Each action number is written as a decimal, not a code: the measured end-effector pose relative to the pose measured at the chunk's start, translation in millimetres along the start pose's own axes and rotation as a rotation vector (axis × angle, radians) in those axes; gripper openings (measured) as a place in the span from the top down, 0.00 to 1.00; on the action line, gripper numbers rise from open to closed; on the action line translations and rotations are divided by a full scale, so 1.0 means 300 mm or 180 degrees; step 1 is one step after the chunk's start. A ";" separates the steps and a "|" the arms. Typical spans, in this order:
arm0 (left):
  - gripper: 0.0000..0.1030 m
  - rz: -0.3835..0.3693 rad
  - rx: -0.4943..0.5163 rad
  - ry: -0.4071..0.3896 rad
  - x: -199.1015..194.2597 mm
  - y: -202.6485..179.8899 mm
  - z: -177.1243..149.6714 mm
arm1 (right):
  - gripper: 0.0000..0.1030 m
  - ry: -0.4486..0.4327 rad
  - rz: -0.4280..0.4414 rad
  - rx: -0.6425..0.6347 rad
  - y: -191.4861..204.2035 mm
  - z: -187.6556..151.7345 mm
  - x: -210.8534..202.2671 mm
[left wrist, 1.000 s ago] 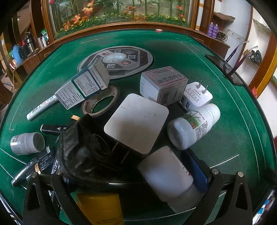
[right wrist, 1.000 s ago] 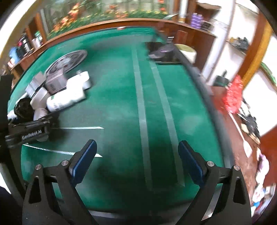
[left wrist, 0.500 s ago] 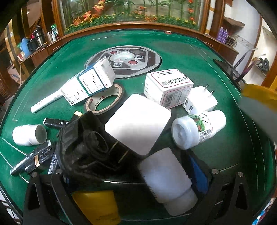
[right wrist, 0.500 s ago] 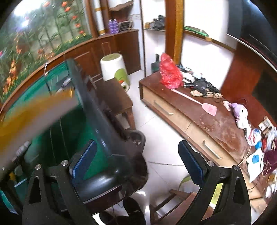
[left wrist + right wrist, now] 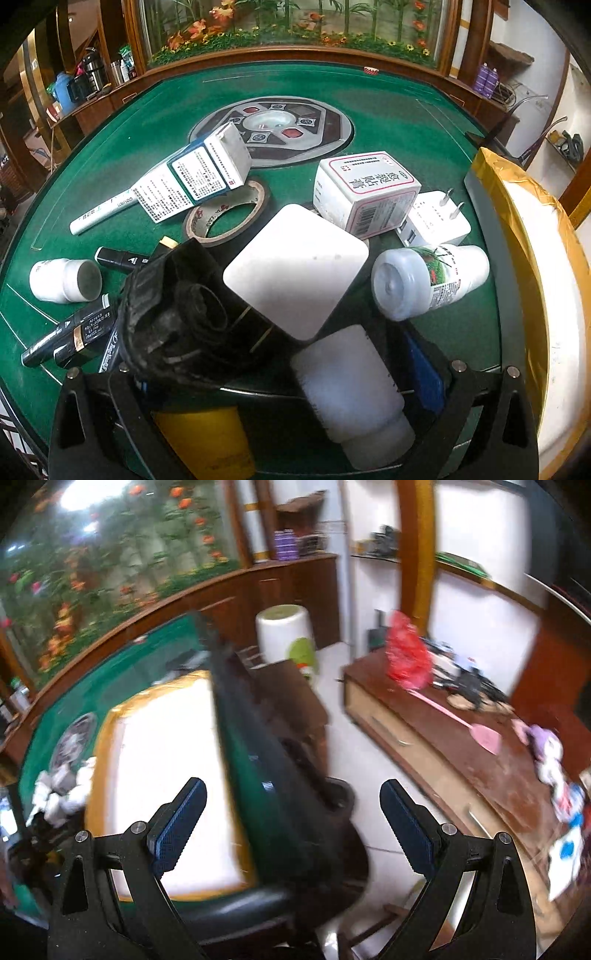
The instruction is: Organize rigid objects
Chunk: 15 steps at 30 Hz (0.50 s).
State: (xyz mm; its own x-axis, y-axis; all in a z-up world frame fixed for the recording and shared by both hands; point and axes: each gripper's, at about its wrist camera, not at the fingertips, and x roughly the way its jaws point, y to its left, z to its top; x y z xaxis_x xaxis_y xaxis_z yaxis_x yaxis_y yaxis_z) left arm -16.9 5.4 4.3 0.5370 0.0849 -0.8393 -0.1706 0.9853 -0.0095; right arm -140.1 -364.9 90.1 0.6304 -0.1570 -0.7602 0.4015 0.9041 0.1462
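A pile of rigid items lies on the green table [image 5: 388,110]: a white square pad [image 5: 295,269], a labelled white bottle [image 5: 428,280], a plug adapter [image 5: 436,221], a medicine box [image 5: 365,192], a tape roll [image 5: 225,218] and black markers [image 5: 70,339]. My left gripper [image 5: 275,339] stands open low over the near edge of the pile. A plain white bottle [image 5: 351,391] and a black bundle [image 5: 177,314] lie between its fingers. A white box with yellow taped edges [image 5: 535,295] rests at the table's right side, also visible in the right wrist view [image 5: 166,775]. My right gripper [image 5: 291,788] is open and empty beyond the table's edge.
A blue-and-white carton [image 5: 195,177], a white marker [image 5: 99,214] and a small white jar [image 5: 64,280] lie on the left. The round centre panel [image 5: 273,125] sits further back. Off the table are a black chair [image 5: 295,849], a white bin [image 5: 288,635] and a wooden sideboard [image 5: 443,738].
The yellow-edged box has come in and now rests at the table's right side. The right gripper's view swung from the table out to the room. The left gripper barely moved.
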 end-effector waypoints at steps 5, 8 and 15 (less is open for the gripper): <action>0.00 -0.0004 0.0014 0.0001 -0.003 0.001 -0.001 | 0.07 0.0036 0.0486 -0.0435 0.178 0.060 0.020; 0.00 -0.0048 0.0074 -0.0011 -0.010 0.005 -0.008 | 0.07 0.0131 0.0768 -0.0581 0.271 0.089 0.046; 0.00 -0.0042 0.0067 -0.0004 -0.007 0.003 -0.008 | 0.07 0.0309 0.1198 -0.1006 0.460 0.096 0.073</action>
State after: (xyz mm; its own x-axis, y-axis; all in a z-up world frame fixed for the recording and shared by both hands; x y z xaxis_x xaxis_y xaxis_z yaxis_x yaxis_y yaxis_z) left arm -20.2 5.8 4.9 0.5402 0.0720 -0.8385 -0.1460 0.9892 -0.0091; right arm -51.8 -255.2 111.7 0.6221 0.2274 -0.7492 -0.0722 0.9695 0.2342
